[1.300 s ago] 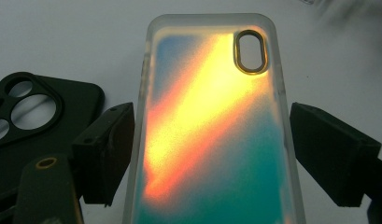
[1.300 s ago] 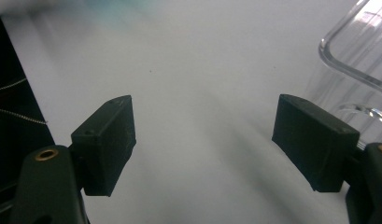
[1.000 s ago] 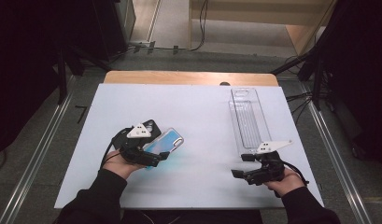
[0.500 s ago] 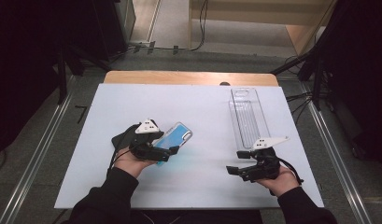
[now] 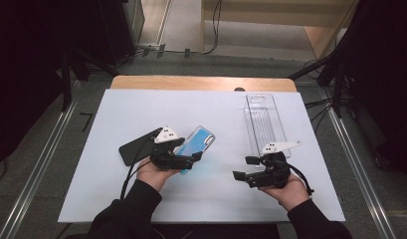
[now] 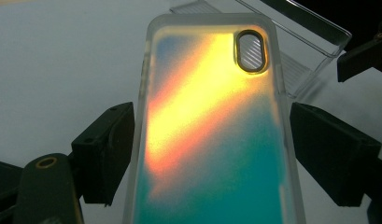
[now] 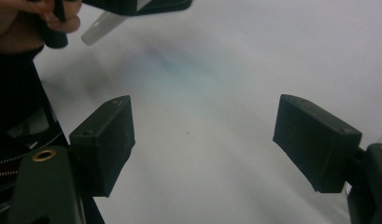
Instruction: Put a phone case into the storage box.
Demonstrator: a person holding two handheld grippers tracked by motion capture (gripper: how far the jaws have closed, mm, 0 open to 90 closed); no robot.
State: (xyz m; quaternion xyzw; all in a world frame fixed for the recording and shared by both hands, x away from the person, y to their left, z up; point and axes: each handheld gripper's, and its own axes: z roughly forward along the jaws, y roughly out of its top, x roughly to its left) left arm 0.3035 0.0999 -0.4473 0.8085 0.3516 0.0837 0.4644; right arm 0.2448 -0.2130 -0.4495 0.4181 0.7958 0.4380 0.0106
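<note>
High view: an iridescent phone case (image 5: 197, 143) is clamped by its long sides in the left gripper (image 5: 187, 160), carried toward the right gripper (image 5: 243, 168).

Left gripper view: the case is squeezed between both jaws.

Right gripper view: jaws stand apart, nothing between, readied for a handover.

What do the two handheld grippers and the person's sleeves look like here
Both the left gripper and the right gripper are black, with two blocky matte black jaws and a brass-coloured ring near the base. Each carries a pale grey three-cornered plate on top, dotted with small holes. A black cable trails from each gripper. The person wears dark long sleeves.
</note>
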